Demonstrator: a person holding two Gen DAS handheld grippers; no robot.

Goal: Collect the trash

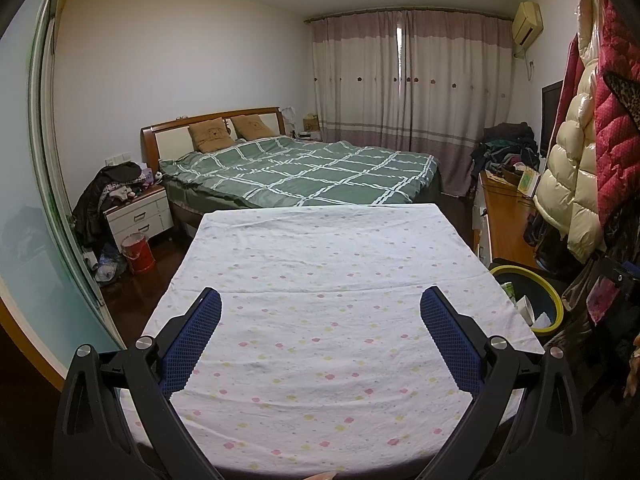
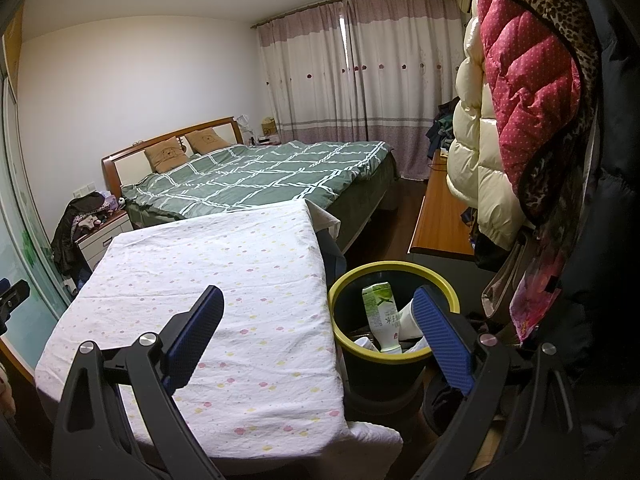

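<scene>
Bedroom. The big green-checked bed (image 1: 304, 172) sits far back; nothing on it reads as trash from here.

Nearer you, the table under a flowered white cloth (image 1: 320, 280) fills most of both views. Its top shows no loose litter in either camera. You may be near done, or the remaining trash lies outside these frames; can't tell which.

The yellow-rimmed bin (image 2: 394, 270) stands on the floor just beside the table's right edge, below the tabletop. Inside: a green-and-white carton (image 2: 382, 316) standing roughly upright, long axis tilted a little, neck end down, and a white cup (image 2: 408, 318) leaning beside it, plus paler scraps at the bottom too small to name.

Your right gripper (image 2: 318, 330) is spread wide and holds nothing; its right finger overlaps the bin mouth in view, its left finger hangs over the cloth. The bin lies ahead, to the right and below: this is the nearer hand for any drop.

Your left gripper (image 1: 320, 326) is likewise wide apart and empty, centred over the cloth, with the bin well off to its right, only its rim showing past the table edge.
</scene>
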